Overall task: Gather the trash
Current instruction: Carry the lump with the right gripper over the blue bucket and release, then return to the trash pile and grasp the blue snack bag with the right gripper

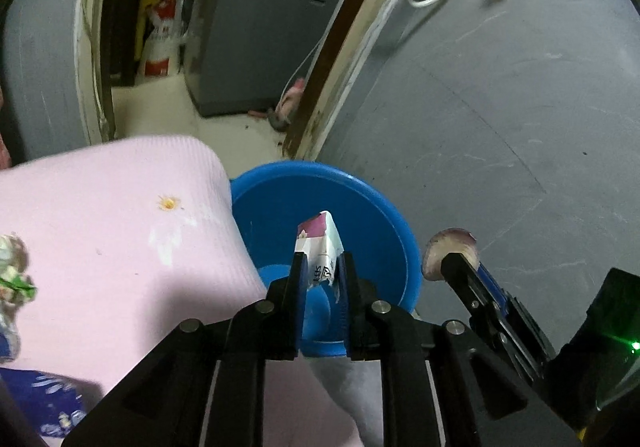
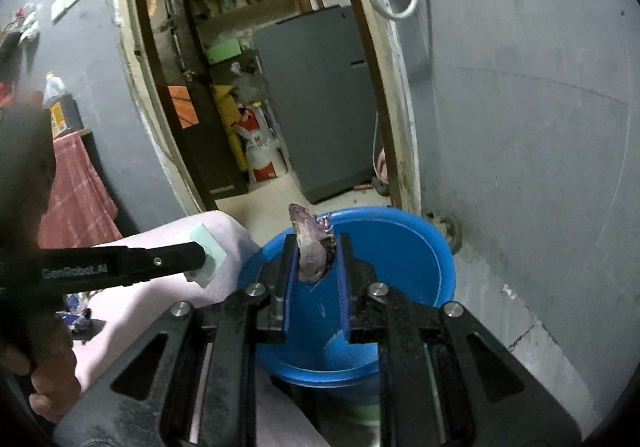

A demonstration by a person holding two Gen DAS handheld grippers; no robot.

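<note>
A blue plastic bucket [image 1: 276,207] [image 2: 400,255] stands on the floor beside a pink mat, next to the door frame. My left gripper [image 1: 322,259] is shut on a small white and purple carton [image 1: 320,239] and holds it over the bucket's mouth. In the right wrist view the left gripper [image 2: 200,259] comes in from the left with the carton's pale green side [image 2: 210,253] showing. My right gripper [image 2: 317,243] is shut on a purple onion piece [image 2: 310,247], also above the bucket. From the left wrist view, the right gripper [image 1: 452,259] and the onion piece [image 1: 440,247] hang just right of the rim.
The pink mat [image 1: 120,231] fills the left side, with a crumpled wrapper [image 1: 12,271] at its left edge. A grey wall [image 1: 500,127] rises on the right. Through the doorway stand a grey appliance [image 2: 320,99] and sacks. A person's hand [image 2: 52,379] grips the left handle.
</note>
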